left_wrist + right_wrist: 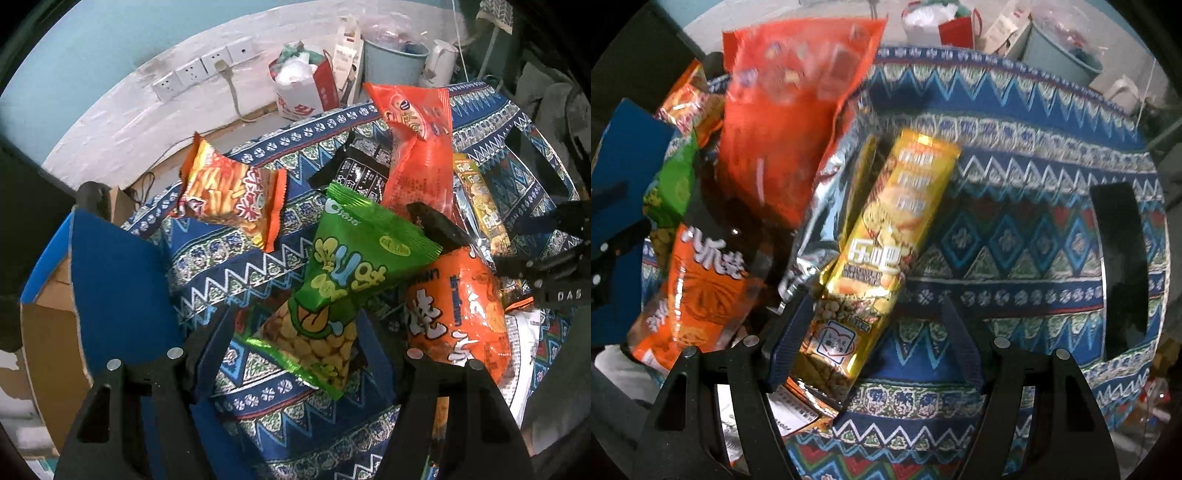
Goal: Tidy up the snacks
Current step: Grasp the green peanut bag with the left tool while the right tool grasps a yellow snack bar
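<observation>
Several snack packs lie in a heap on a patterned blue cloth (229,266). My left gripper (291,343) is open, its fingers on either side of the lower end of a green pea-snack bag (343,288). An orange bag (461,314) lies right of it, and a fries bag (229,195) further back left. My right gripper (875,332) is open, with the lower end of a yellow chip pack (886,240) between its fingers. A big red bag (783,122) and an orange bag (701,288) lie to its left. The right gripper also shows in the left wrist view (546,266).
A blue cardboard box (99,280) stands open at the left of the cloth. Behind the table are a red-and-white paper bag (306,88), a pale blue bucket (395,62) and wall sockets (207,66). A black gap (1123,266) shows at the cloth's right.
</observation>
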The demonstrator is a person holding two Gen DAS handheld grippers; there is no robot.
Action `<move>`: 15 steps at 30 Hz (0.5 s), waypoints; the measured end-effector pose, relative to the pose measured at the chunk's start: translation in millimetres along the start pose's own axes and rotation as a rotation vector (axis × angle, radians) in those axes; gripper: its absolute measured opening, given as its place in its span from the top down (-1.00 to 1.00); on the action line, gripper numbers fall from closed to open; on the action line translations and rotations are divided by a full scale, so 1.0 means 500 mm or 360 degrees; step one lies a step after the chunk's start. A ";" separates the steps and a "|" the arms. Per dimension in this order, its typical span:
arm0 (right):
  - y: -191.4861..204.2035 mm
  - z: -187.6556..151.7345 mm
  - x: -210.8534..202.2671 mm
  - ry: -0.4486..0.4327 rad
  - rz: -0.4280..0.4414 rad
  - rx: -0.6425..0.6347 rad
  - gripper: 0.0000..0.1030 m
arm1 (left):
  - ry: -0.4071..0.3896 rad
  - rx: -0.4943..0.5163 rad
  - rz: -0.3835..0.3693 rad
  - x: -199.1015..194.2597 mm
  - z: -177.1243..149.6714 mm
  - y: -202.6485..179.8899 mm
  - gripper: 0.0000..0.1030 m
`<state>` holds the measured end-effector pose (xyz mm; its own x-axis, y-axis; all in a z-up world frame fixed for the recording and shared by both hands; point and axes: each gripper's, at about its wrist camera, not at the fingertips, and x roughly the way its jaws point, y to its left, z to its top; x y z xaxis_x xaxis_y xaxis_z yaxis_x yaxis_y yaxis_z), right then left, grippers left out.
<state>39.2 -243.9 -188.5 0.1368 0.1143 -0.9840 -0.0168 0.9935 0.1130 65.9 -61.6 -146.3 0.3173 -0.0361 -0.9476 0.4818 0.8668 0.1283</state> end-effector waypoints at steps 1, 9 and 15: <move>0.001 -0.001 0.006 0.0012 0.0004 -0.0003 -0.40 | 0.0004 0.0004 0.0000 0.004 0.002 -0.002 -0.35; 0.010 -0.005 0.043 0.0061 0.0031 -0.0059 -0.14 | 0.0072 0.0050 -0.0017 0.049 0.014 -0.011 -0.44; -0.024 0.006 0.054 0.0047 -0.0099 -0.0097 0.34 | 0.0104 0.0080 -0.0026 0.061 0.024 -0.018 -0.44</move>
<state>46.0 -252.7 -216.1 0.1103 0.0511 -0.9926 -0.0697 0.9966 0.0435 80.9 -76.5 -173.1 0.2556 -0.0160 -0.9666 0.5275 0.8402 0.1256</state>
